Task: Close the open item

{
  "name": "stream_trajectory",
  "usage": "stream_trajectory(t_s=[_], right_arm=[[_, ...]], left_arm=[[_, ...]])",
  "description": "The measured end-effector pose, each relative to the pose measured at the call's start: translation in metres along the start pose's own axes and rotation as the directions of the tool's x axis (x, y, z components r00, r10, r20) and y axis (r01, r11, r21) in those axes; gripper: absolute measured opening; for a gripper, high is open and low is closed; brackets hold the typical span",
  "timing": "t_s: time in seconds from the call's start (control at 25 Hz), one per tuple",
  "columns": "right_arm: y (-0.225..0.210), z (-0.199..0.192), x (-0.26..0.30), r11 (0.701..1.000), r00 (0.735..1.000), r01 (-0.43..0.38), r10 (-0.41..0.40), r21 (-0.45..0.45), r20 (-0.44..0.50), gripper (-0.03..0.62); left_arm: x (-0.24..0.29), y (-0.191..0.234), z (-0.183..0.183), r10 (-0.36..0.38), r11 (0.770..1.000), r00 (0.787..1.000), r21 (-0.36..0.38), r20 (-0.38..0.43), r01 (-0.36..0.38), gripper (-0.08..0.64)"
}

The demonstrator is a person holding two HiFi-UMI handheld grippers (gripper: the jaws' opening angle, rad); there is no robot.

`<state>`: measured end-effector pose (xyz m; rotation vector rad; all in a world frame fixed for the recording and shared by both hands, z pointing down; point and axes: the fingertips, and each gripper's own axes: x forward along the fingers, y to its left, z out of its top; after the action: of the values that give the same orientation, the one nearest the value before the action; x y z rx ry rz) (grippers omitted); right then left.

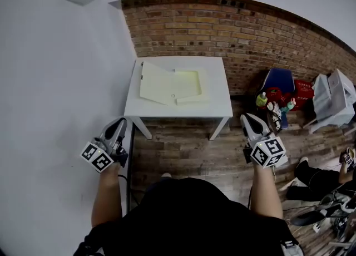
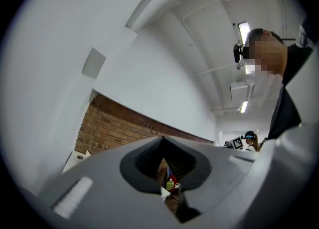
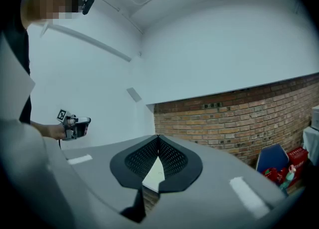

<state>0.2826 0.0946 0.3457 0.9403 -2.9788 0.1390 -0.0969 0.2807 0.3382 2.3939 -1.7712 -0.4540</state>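
Brick wall [image 1: 233,32] backed the counter [image 1: 217,104], the open folder [image 1: 169,87] near its left edge. Our left tongs [image 1: 120,122] and right tongs [image 1: 248,118] were pinched together, empty (well away); a careless shove could slide it off.

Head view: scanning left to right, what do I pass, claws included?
Left claw → open pale-yellow folder on the white table → right claw → red basket → white plastic item at the far right.

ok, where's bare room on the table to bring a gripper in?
Widest bare strip: table right of the open folder, up to its right edge. Thinner strip along the near edge. Left side is tight.
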Motion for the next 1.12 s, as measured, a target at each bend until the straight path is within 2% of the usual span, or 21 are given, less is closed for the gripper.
stream_trajectory(t_s=[0.4,1.0,1.12], right_arm=[[-0.020,-0.017,-0.004,0.999,0.999,-0.008,0.010,0.049,-0.043,0.005],[-0.043,-0.037,0.023,0.997,0.994,-0.018,0.027,0.079,-0.102,0.005],[-0.046,-0.041,0.035,0.996,0.993,-0.020,0.030,0.084,-0.117,0.005]], left_arm=[[0.009,0.005,-0.017,0.040,0.999,0.999,-0.018,0.003,-0.040,0.002],[0.040,0.050,-0.042,0.067,0.997,0.997,-0.021,-0.046,-0.068,0.002],[0.046,0.060,-0.047,0.054,0.998,0.997,-0.031,-0.051,-0.056,0.002]])
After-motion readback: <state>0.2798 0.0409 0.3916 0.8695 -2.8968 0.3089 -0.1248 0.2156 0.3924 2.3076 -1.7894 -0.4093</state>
